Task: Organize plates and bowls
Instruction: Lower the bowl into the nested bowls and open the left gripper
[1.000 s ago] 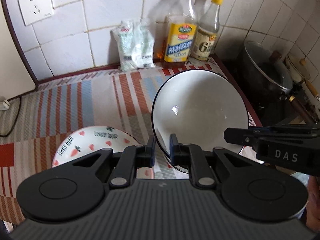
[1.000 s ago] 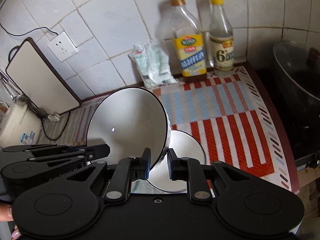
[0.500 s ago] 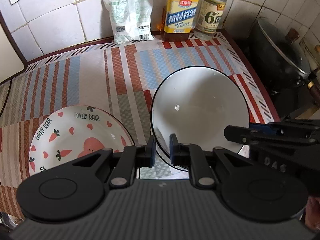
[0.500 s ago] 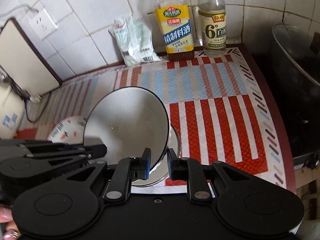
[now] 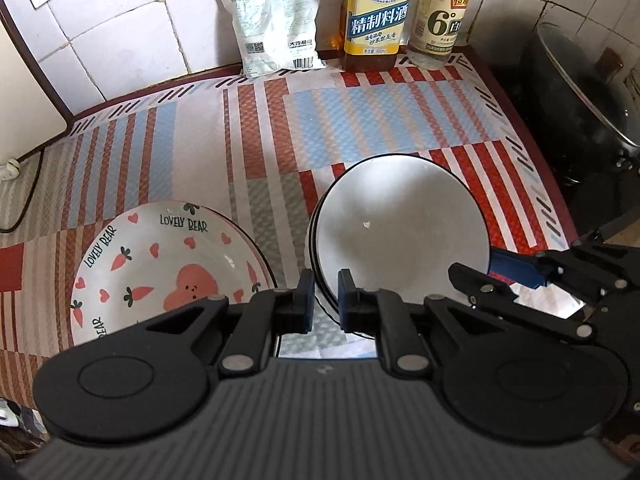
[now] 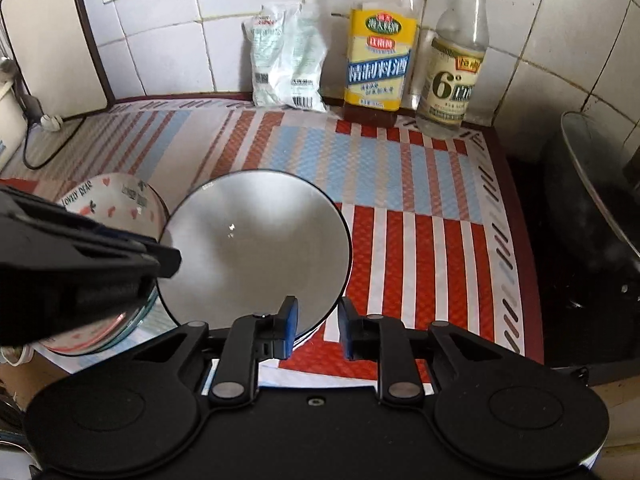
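The near edge of the white bowl (image 5: pixel 400 236) was hidden behind the tool bodies in both wrist views, so its footing on the desk (image 5: pixel 248 136) could not be checked. From the left wrist view a second dark rim showed just under its left side, which suggested another bowl nested beneath, though most of that one was covered. The pot (image 5: pixel 580 92) on the right was cut off by the frame edge and lay in dark shadow. The tops of the yellow-labelled bottle (image 5: pixel 376 12) and the clear bottle (image 5: pixel 440 12) were cropped in the left view.

The left tool (image 5: pixel 322 300) had its fingers drawn close on the bowl's left rim, with the rim passing between the pads. The right tool (image 6: pixel 316 328) stood with a wider gap; its left pad sat at the bowl's near edge, the right pad was clear of it, and whether it still had any hold could not be told.

The bowl was plain white inside with a thin black rim and a small glint of light. It sat on the striped mat in front of the bottles and the packet (image 5: pixel 276 20), just beside the carrot-and-bear plate (image 5: pixel 160 268) on its left, which read "LOVELY BEAR".
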Action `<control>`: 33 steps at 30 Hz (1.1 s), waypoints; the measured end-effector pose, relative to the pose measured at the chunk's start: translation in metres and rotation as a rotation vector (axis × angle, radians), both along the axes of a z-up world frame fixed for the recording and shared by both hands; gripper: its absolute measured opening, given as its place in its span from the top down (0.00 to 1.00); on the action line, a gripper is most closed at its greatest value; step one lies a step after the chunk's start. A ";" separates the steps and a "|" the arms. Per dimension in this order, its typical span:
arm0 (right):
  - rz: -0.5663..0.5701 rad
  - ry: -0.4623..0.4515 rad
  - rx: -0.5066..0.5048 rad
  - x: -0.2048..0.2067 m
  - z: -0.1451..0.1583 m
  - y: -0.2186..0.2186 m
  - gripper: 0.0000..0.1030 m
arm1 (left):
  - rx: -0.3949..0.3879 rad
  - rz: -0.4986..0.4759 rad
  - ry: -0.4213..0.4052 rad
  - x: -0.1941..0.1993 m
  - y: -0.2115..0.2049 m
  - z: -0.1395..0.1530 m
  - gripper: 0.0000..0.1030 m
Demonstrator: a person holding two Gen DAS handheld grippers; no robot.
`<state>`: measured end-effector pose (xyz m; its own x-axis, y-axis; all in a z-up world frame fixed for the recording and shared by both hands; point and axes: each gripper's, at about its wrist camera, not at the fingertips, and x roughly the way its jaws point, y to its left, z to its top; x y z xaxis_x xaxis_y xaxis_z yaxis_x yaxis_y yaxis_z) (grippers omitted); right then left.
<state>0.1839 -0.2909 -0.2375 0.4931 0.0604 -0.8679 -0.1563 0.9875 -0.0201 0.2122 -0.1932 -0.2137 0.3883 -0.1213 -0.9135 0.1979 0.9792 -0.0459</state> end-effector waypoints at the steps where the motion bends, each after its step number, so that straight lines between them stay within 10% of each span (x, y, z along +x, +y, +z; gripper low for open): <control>1: -0.001 -0.006 0.011 0.000 -0.001 -0.002 0.75 | 0.011 0.000 -0.003 0.000 -0.002 -0.001 0.90; 15: 0.036 -0.106 0.176 -0.016 -0.010 -0.024 0.68 | -0.066 0.035 -0.090 -0.020 0.007 -0.002 0.88; 33: 0.268 -0.218 0.141 -0.078 0.011 -0.028 0.41 | -0.190 0.019 -0.252 -0.076 0.020 0.023 0.87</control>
